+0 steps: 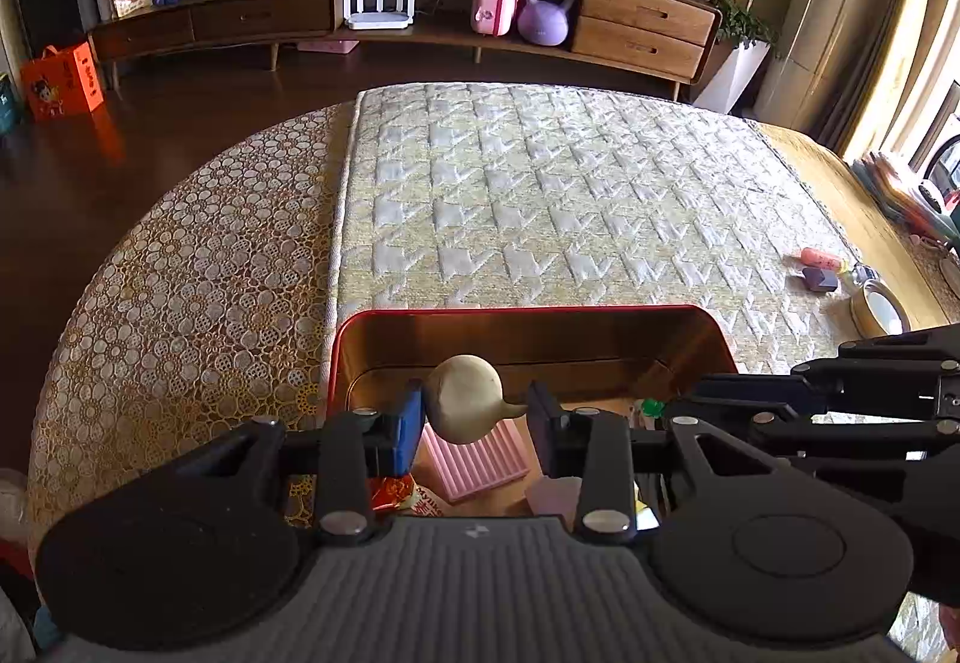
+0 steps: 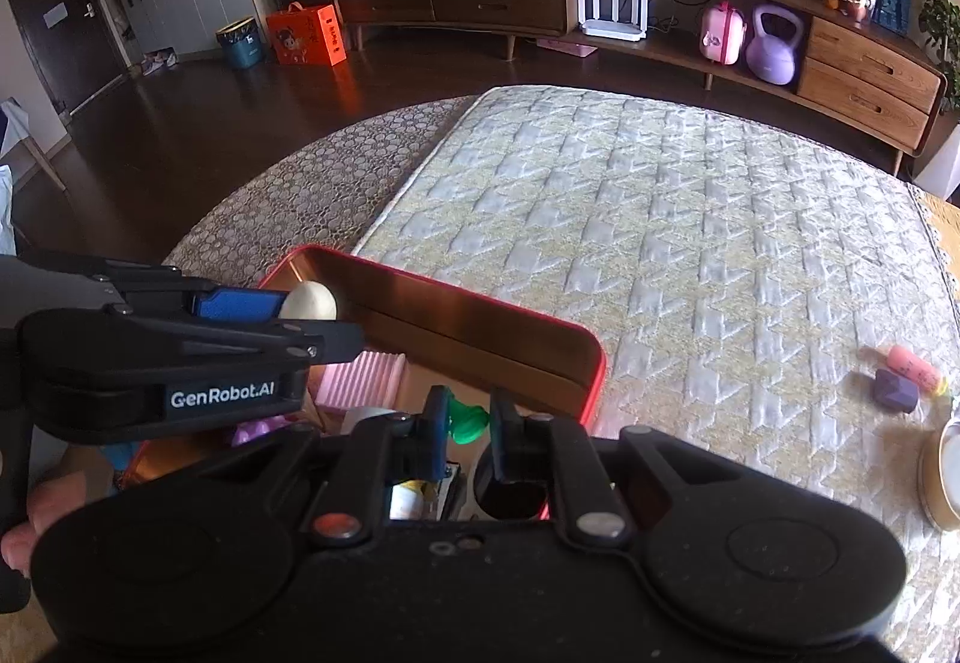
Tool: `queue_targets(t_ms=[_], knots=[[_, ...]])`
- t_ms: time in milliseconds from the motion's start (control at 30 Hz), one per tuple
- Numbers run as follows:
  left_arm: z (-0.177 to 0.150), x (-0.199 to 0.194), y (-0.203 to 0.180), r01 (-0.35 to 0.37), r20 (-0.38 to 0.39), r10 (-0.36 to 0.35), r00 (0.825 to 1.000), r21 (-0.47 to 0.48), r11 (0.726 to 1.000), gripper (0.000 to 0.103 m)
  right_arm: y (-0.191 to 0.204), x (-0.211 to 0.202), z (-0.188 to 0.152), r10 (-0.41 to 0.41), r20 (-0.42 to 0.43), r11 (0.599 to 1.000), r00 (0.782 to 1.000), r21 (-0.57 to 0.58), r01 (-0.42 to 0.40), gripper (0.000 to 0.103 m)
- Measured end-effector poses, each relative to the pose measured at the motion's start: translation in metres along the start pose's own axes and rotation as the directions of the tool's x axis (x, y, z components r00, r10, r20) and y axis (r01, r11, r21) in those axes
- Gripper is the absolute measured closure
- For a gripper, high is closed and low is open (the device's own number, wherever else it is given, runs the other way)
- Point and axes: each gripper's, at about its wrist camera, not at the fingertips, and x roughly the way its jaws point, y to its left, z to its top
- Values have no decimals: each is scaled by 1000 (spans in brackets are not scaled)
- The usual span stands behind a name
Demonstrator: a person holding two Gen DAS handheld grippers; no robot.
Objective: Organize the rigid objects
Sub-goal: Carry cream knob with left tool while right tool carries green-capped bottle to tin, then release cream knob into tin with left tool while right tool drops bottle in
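Note:
My left gripper (image 1: 474,414) is shut on a cream gourd-shaped object (image 1: 465,399) and holds it over the red tin box (image 1: 540,310) with a gold inside. The gourd also shows in the right wrist view (image 2: 309,301), above the box's left end (image 2: 480,303). My right gripper (image 2: 468,420) is shut on a small green object (image 2: 467,421) over the box's near right part. Inside the box lie a pink ribbed block (image 1: 480,462), a snack packet (image 1: 396,495) and other small items, partly hidden by the grippers.
The box sits on a quilted mat (image 1: 570,195) over a lace-covered table (image 1: 198,273). At the right lie a pink tube (image 2: 915,368), a purple block (image 2: 896,390) and a round wooden-rimmed dish (image 2: 945,474). A TV cabinet (image 1: 420,9) stands behind.

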Motion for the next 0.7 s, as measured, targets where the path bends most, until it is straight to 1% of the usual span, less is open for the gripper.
queue_targets(t_ms=[300, 433, 533, 700], knots=[[0, 29, 7, -14, -55, 15, 998, 5, 1000, 67, 8, 27, 4, -2, -37, 999, 999, -42, 1, 90], [1, 32, 5, -27, -39, 28, 999, 36, 999, 67, 8, 33, 3, -3, -47, 999, 999, -42, 1, 90], [3, 34, 5, -8, -39, 9, 999, 28, 1000, 67, 5, 37, 1, -1, -61, 999, 998, -34, -1, 90], [3, 38, -1, -9, -41, 11, 999, 48, 999, 67, 5, 35, -2, 2, -62, 999, 998, -41, -5, 85]])
